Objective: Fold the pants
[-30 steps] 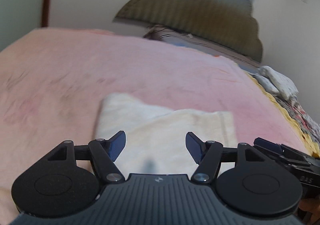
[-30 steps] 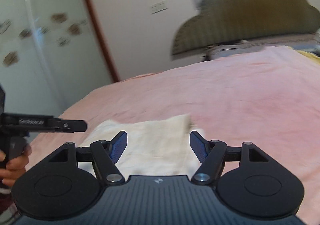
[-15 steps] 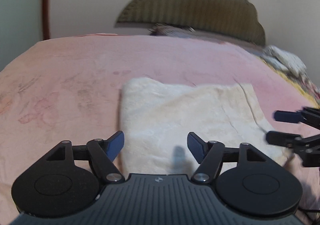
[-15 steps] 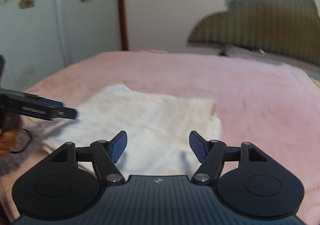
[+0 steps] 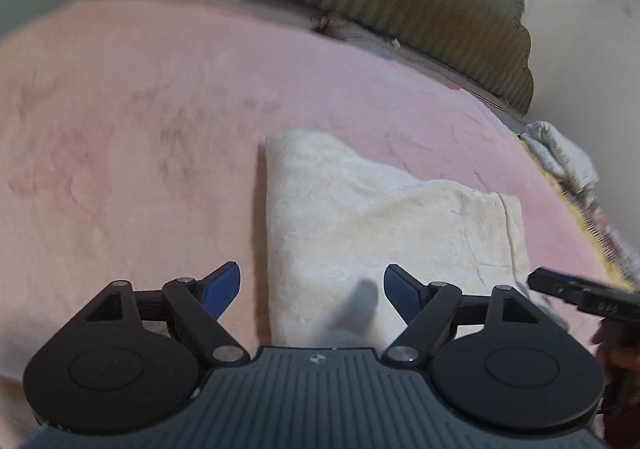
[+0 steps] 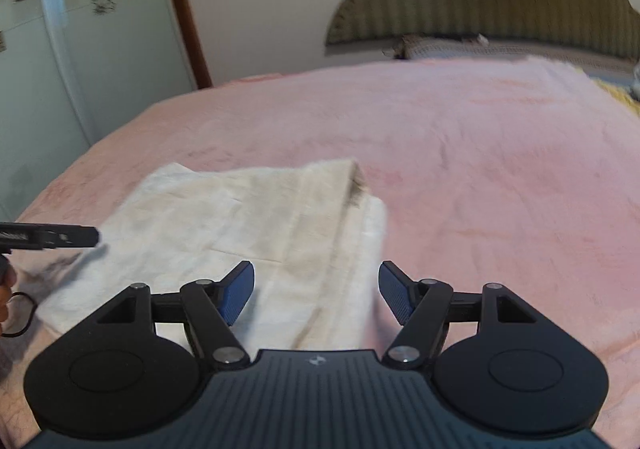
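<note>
The folded cream pants (image 5: 384,225) lie on the pink bedspread (image 5: 140,121), just ahead of both grippers. The left gripper (image 5: 312,291) and right gripper (image 6: 316,289) hover above them, jaws wide and empty. Only the right view shows the wardrobe door (image 6: 80,29).

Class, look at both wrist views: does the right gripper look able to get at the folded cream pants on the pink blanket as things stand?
Probably yes. The right gripper is open, holds nothing, and the pants lie directly ahead of it, flat on the blanket. The left gripper is off to one side, not between them.
</note>
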Available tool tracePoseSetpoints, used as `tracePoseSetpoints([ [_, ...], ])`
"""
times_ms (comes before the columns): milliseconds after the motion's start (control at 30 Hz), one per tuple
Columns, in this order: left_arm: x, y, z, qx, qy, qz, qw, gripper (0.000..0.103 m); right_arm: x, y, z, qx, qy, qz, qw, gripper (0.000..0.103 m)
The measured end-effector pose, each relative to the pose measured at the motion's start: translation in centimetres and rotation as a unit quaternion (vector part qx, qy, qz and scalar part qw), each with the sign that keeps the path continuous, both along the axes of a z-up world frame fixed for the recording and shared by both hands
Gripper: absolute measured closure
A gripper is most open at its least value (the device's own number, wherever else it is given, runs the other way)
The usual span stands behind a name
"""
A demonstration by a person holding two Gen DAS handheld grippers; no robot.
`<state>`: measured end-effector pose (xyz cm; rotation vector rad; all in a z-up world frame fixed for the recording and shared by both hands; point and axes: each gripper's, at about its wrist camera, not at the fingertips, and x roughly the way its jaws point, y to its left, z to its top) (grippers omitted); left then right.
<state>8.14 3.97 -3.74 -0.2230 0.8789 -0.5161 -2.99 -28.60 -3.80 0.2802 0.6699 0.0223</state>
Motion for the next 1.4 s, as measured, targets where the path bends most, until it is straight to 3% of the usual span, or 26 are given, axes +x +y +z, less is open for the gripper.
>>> tracePoseSetpoints([
  [67,1.6,1.4,-1.3,-0.049,0.053,-0.003,0.9974,0.022,0.6,-1.4,-0.9,0.052,0.011,0.010,0.999,0.034],
  [133,2.5,2.3,-1.7,-0.093,0.067,-0.018,0.9932,0.017,1.2,-2.4,-1.7,0.097,0.021,0.018,0.995,0.034],
  [300,4.1,1.6,-2.7,-0.149,0.094,-0.050,0.9831,0.014,3.3,-3.9,-3.4,0.192,0.026,0.066,0.979,0.034],
  [367,4.6,0.6,-3.0,-0.157,0.085,-0.049,0.9827,0.014,4.5,-4.0,-4.0,0.204,0.022,0.077,0.976,0.041],
  [433,4.9,-0.3,-3.0,-0.146,0.073,-0.044,0.9855,0.021,5.4,-4.1,-4.5,0.211,0.019,0.076,0.974,0.057],
  [500,4.7,-1.1,-2.8,-0.107,0.063,-0.040,0.9915,0.055,5.5,-3.6,-4.2,0.193,0.016,0.078,0.978,0.063],
  [533,4.4,-1.3,-2.6,-0.081,0.052,-0.037,0.9946,0.064,5.2,-3.2,-3.9,0.180,0.014,0.079,0.980,0.066],
  [600,3.8,-1.0,-2.3,-0.077,0.035,-0.034,0.9959,0.087,4.2,-2.5,-3.0,0.160,0.002,0.080,0.984,0.073],
  [667,3.0,-1.0,-1.6,-0.078,0.015,-0.027,0.9965,0.093,3.6,-1.9,-2.1,0.152,-0.014,0.085,0.985,0.081],
  [867,0.3,-1.7,2.9,-0.027,-0.091,-0.031,0.9950,0.097,3.8,0.4,2.0,0.100,-0.059,0.114,0.987,0.083],
  [1033,3.7,-0.4,6.3,-0.003,-0.137,0.001,0.9906,0.096,7.7,2.1,5.3,0.064,-0.089,0.154,0.982,0.083],
  [1233,11.3,-0.8,7.5,0.062,-0.161,0.034,0.9843,0.092,16.8,3.8,6.6,0.049,-0.106,0.167,0.979,0.083],
  [1400,16.2,-2.1,4.7,0.100,-0.129,0.053,0.9852,0.092,23.6,4.1,3.8,0.064,-0.076,0.138,0.985,0.083],
])
